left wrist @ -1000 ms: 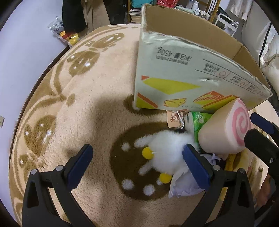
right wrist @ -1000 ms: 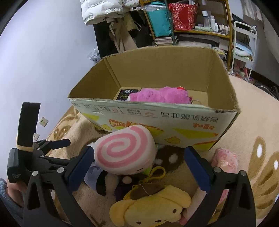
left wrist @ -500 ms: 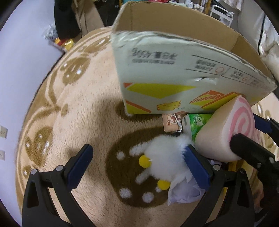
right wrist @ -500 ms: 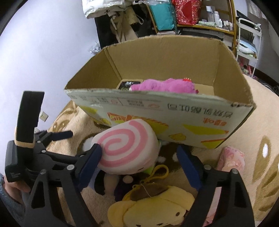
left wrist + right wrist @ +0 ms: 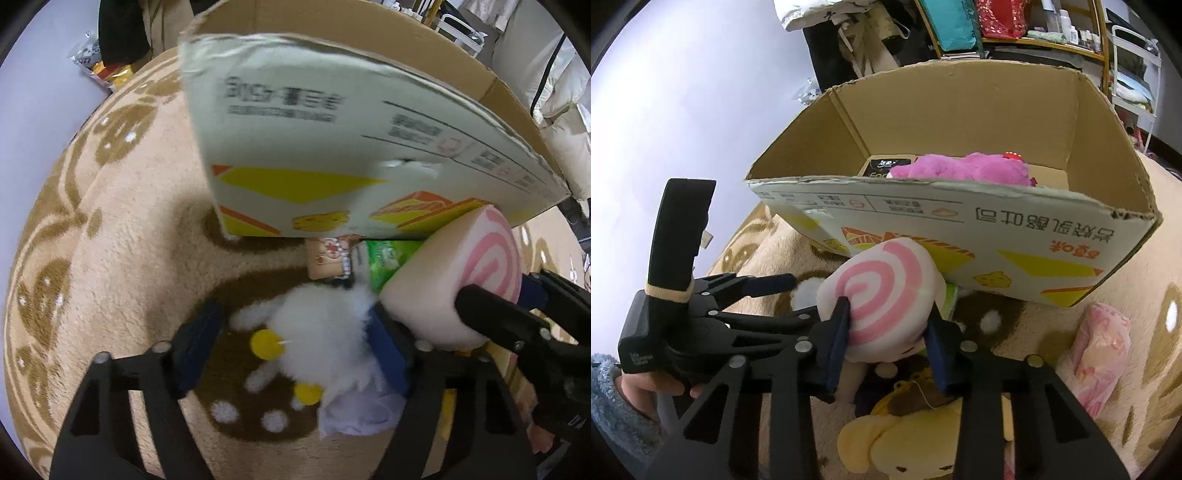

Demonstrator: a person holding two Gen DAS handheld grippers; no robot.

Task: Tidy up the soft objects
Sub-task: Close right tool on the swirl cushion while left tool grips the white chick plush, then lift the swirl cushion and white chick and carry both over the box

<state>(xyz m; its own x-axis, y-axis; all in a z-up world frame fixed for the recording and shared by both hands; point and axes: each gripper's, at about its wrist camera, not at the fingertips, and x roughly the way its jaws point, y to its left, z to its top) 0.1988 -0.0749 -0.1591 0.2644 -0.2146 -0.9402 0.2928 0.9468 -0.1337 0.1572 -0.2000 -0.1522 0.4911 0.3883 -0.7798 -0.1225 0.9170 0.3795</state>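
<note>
Right tongs (image 5: 886,332) pinch swirl cushion (image 5: 882,295); left tongs (image 5: 295,350) half-closed around white plush (image 5: 321,339). Grip firmly, lift clear of box (image 5: 997,240) rim.

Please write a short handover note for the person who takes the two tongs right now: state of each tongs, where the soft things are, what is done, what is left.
Right tongs: shut on the pink swirl cushion, in front of the cardboard box, not yet lifted over its wall.
Left tongs: fingers around the white fluffy toy on the rug; I cannot tell if they grip it.
Done: a purple plush lies inside the box.
Left: cushion and white toy into the box, then the yellow dog plush, the pink bag and the small items under the cushion.
</note>
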